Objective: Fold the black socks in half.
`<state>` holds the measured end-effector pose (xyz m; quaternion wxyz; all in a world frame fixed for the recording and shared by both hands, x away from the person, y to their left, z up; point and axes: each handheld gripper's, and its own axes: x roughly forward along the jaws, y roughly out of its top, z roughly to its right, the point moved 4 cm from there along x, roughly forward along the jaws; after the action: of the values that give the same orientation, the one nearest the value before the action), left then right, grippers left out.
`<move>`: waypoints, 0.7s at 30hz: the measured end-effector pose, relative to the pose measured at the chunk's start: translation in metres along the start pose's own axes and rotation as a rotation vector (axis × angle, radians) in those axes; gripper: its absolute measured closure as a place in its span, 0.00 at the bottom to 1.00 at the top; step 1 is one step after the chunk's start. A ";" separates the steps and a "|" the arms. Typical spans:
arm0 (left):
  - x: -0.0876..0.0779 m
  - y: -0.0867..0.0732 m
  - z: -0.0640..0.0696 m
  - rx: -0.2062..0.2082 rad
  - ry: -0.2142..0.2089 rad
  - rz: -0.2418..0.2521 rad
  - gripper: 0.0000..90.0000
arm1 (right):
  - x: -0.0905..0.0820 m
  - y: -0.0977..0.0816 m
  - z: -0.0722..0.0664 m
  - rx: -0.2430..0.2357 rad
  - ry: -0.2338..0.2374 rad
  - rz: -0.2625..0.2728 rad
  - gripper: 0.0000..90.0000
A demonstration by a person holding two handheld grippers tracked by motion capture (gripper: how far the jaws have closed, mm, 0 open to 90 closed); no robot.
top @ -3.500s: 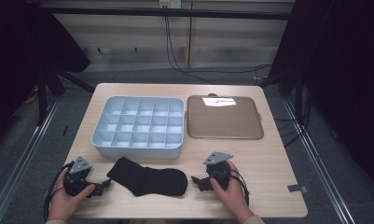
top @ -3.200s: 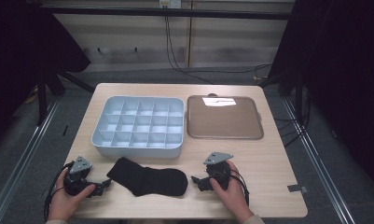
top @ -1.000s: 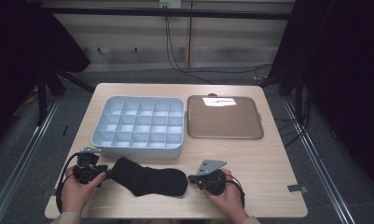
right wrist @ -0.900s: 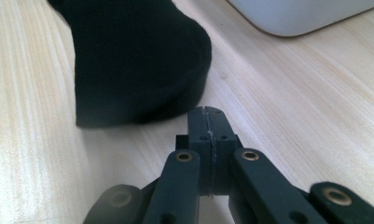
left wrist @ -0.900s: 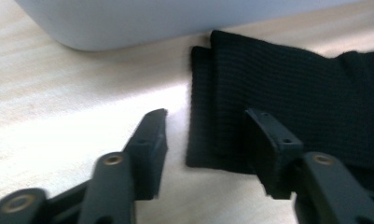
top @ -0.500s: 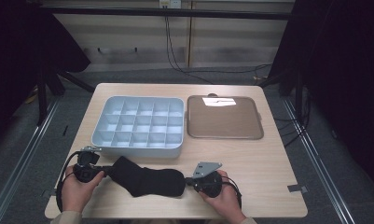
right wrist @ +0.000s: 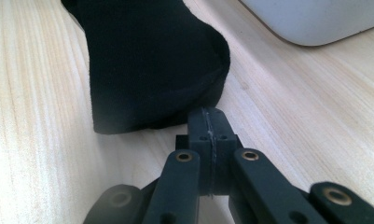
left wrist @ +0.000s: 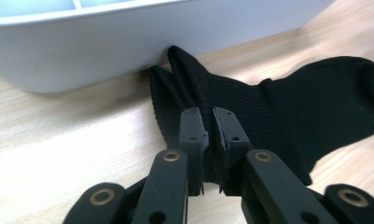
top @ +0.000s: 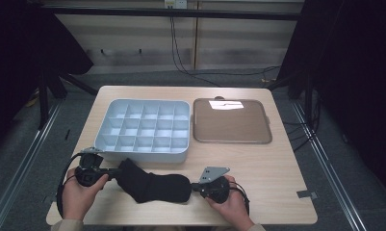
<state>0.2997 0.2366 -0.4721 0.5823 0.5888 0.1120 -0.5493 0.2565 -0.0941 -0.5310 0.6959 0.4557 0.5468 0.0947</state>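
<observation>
High view first: a black knit sock (top: 154, 185) lies flat on the pale wood-grain table (top: 277, 168), between my two hands and just in front of the grey plastic organiser (top: 145, 127) with its grid of square cells. Beside that sits a brown, round-cornered tray (top: 231, 121). My left gripper (left wrist: 208, 135) has just been closing and now pinches the ribbed cuff, bunching it into soft folds whose tips touch the organiser's smooth wall. My right gripper (right wrist: 208, 126) is clenched on nothing, pads pressed flat together, just beside the sock's rounded toe on the bare wood.
</observation>
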 end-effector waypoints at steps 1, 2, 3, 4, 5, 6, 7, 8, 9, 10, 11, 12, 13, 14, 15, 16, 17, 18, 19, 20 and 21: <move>-0.001 0.000 0.001 0.005 0.000 -0.001 0.92 | 0.000 0.000 0.000 -0.001 -0.001 0.001 1.00; -0.001 0.001 0.001 0.005 0.001 -0.002 0.92 | 0.000 0.000 0.000 -0.001 -0.001 0.000 1.00; -0.001 0.001 0.002 0.004 -0.002 -0.002 0.92 | 0.000 0.000 0.000 0.000 -0.001 -0.001 1.00; -0.002 0.001 0.002 0.012 -0.004 -0.009 0.92 | 0.000 0.000 0.000 -0.001 -0.001 -0.002 1.00; -0.002 0.002 0.002 0.009 -0.001 -0.006 0.92 | 0.000 0.000 0.000 -0.001 0.000 -0.003 1.00; -0.003 0.002 0.003 0.007 -0.005 -0.012 0.92 | 0.000 0.000 0.000 -0.001 0.000 -0.003 1.00; -0.003 0.002 0.003 0.005 -0.008 -0.010 0.92 | 0.000 0.000 0.000 -0.001 -0.001 -0.002 1.00; -0.003 0.003 0.004 0.006 -0.011 -0.010 0.92 | 0.000 0.000 0.000 -0.001 -0.001 -0.002 1.00; -0.004 0.003 0.004 0.010 -0.012 -0.012 0.92 | 0.000 0.000 0.000 -0.005 0.000 -0.006 1.00; -0.004 0.003 0.004 0.012 -0.010 -0.011 0.92 | 0.000 0.000 0.000 -0.005 0.000 -0.006 1.00; -0.004 0.004 0.004 0.013 -0.012 -0.011 0.92 | 0.000 0.001 0.000 -0.006 0.001 -0.007 1.00; -0.005 0.004 0.005 0.013 -0.018 -0.014 0.92 | 0.000 0.001 0.000 -0.006 0.001 -0.007 1.00; -0.005 0.005 0.005 0.008 -0.020 -0.010 0.92 | 0.000 0.001 0.000 -0.008 0.001 -0.006 1.00; -0.006 0.005 0.006 0.007 -0.025 -0.011 0.92 | 0.000 0.001 0.000 -0.008 -0.001 -0.006 1.00; -0.006 0.005 0.007 0.006 -0.031 -0.015 0.92 | 0.000 0.001 -0.001 -0.004 -0.003 -0.004 1.00; -0.006 0.006 0.008 0.005 -0.035 -0.018 0.92 | 0.000 0.001 -0.001 -0.006 -0.005 -0.003 1.00; -0.006 0.006 0.009 0.001 -0.037 -0.020 0.92 | 0.000 0.001 -0.001 -0.008 -0.006 -0.005 1.00; -0.006 0.007 0.010 0.003 -0.041 -0.025 0.92 | 0.000 0.001 -0.001 -0.008 -0.006 -0.006 1.00; -0.006 0.008 0.010 0.002 -0.049 -0.027 0.92 | 0.000 0.001 -0.001 -0.008 -0.005 -0.007 1.00; -0.005 0.008 0.011 -0.007 -0.047 -0.018 0.92 | 0.000 0.001 -0.001 -0.008 -0.003 -0.008 1.00; -0.006 0.009 0.011 0.005 -0.053 -0.027 0.92 | 0.000 0.001 -0.001 -0.008 -0.001 -0.007 1.00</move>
<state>0.2989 0.2279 -0.4596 0.5760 0.5740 0.1030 -0.5729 0.2562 -0.0935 -0.5305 0.6983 0.4512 0.5476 0.0942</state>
